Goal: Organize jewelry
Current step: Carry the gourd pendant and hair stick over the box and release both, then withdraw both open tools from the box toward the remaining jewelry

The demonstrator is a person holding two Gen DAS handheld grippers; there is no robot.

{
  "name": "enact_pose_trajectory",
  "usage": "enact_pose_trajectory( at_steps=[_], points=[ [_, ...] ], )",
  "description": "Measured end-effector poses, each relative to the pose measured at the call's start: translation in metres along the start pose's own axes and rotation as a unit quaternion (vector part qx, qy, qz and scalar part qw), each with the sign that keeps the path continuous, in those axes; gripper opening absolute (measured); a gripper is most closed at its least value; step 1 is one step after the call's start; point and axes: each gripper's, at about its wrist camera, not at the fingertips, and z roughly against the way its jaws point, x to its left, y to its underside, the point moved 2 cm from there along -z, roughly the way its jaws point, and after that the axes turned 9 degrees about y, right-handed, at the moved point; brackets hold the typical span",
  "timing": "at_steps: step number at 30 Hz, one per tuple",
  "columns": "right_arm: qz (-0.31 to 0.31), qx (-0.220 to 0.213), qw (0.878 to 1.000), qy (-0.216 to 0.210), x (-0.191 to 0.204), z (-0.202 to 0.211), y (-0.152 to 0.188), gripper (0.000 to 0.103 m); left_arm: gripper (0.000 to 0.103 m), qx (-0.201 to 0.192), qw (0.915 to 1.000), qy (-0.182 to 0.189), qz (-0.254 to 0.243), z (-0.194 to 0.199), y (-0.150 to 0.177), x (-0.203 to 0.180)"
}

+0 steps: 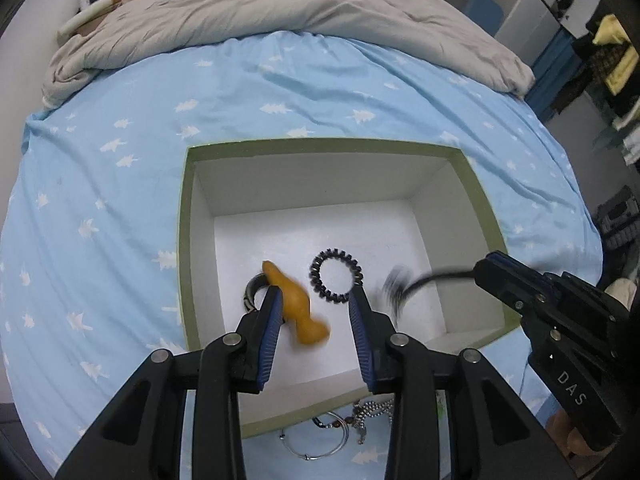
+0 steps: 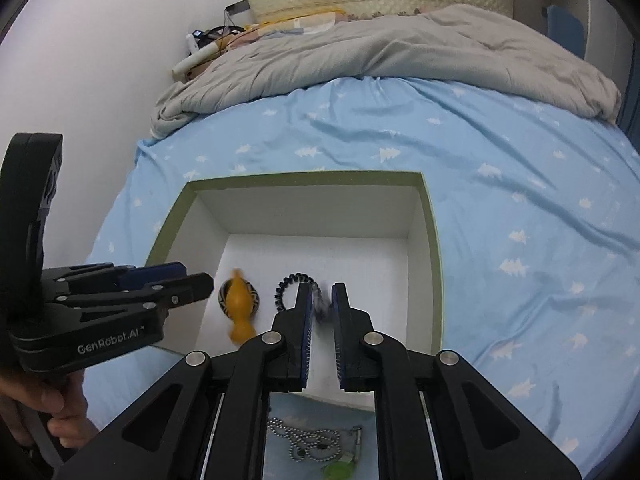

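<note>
Over the green-rimmed white box [image 1: 182, 240], the left gripper [image 1: 314, 292] gapes around a blurred orange pendant [image 1: 296, 308]; the right gripper [image 2: 322, 294], jaws narrowly parted, has a blurred dark item [image 2: 323, 308] between them.

Your orange piece [image 1: 296, 308] is smeared by motion, so its shape stays unclear, and it hides most of the ring [image 1: 253, 292] beneath it. The dark item [image 2: 322, 306] between your right gripper's [image 2: 322, 300] pads is a blur, possibly a hair tie. The ball chain [image 2: 304, 440] lies half hidden behind the gripper's frame.
</note>
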Motion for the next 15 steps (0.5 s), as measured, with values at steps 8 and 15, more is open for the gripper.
enact_pose_trajectory(
  at_steps=[8,15],
  points=[
    [-0.007,-0.045,0.999,0.005,-0.003,0.034,0.002,0.027,0.059,-0.029,0.9992,-0.017,-0.02,0.026,0.006,-0.011],
    [-0.005,-0.092,0.996,0.01,-0.004,0.073,0.013,0.027,0.061,-0.058,0.9974,-0.013,-0.041,0.054,0.027,-0.027]
  ],
)
